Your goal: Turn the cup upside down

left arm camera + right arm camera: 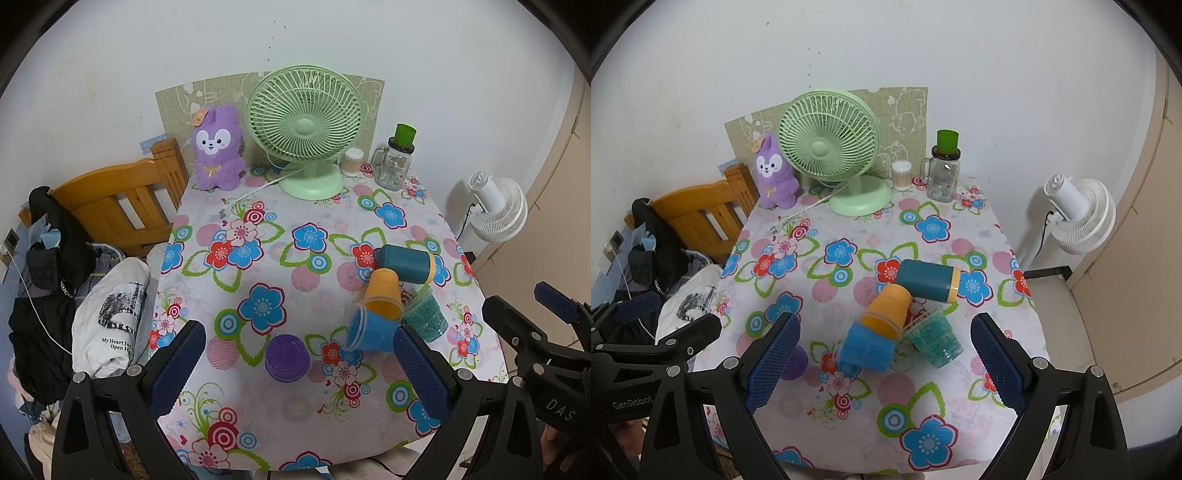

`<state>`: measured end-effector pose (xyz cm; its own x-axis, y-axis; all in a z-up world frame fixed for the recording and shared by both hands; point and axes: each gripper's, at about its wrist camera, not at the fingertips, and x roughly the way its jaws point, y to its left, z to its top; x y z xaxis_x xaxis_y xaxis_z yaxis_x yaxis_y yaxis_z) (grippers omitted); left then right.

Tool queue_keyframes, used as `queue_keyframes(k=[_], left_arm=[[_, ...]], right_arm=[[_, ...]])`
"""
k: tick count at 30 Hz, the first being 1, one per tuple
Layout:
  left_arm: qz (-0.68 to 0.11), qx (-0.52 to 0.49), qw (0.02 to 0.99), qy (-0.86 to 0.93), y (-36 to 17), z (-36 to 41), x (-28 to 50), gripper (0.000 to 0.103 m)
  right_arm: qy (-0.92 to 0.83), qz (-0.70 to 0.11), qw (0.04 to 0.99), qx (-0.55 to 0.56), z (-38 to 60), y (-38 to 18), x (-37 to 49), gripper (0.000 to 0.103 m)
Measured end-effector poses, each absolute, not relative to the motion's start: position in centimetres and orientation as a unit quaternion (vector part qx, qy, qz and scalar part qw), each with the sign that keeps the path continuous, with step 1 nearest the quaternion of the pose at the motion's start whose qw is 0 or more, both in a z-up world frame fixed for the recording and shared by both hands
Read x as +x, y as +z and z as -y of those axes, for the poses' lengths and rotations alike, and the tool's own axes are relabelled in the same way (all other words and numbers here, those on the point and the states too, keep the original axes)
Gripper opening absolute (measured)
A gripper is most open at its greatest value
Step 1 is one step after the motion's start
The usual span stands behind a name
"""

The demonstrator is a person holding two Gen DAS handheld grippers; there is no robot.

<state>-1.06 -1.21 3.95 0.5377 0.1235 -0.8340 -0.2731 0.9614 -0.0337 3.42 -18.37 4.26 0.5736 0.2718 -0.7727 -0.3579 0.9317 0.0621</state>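
Note:
A purple cup (pixel 287 357) stands upside down on the floral tablecloth (pixel 280 229), between my left gripper's open fingers and just ahead of them. My left gripper (pixel 299 363) is open and empty. A blue cup (pixel 371 330) lies on its side, with an orange cup (pixel 384 297), a dark teal cup with a yellow band (pixel 404 264) and a clear green cup (pixel 424 317) clustered beside it. In the right wrist view the same cluster shows: blue (pixel 866 347), orange (pixel 886 310), teal (pixel 927 280), clear green (pixel 936 341). My right gripper (pixel 886 363) is open and empty, in front of the cluster.
A green desk fan (pixel 304 127), a purple plush toy (pixel 218 147), a cotton swab jar (pixel 352 162) and a glass mug jar (pixel 395 166) stand at the table's back. A wooden chair (pixel 118 203) and piled clothes (pixel 55 295) are left. A white fan (pixel 1078 218) stands right.

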Motion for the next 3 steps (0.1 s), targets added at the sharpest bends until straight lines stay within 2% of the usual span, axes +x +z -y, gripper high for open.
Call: queue_keyframes(k=[3], left_arm=[[-0.471,-0.083,0.871,0.112,3.72,0.88,-0.92,0.102]], right_arm=[[0.177,-0.431,0.883,-0.051,18.14,3.93,3.65,0.095]])
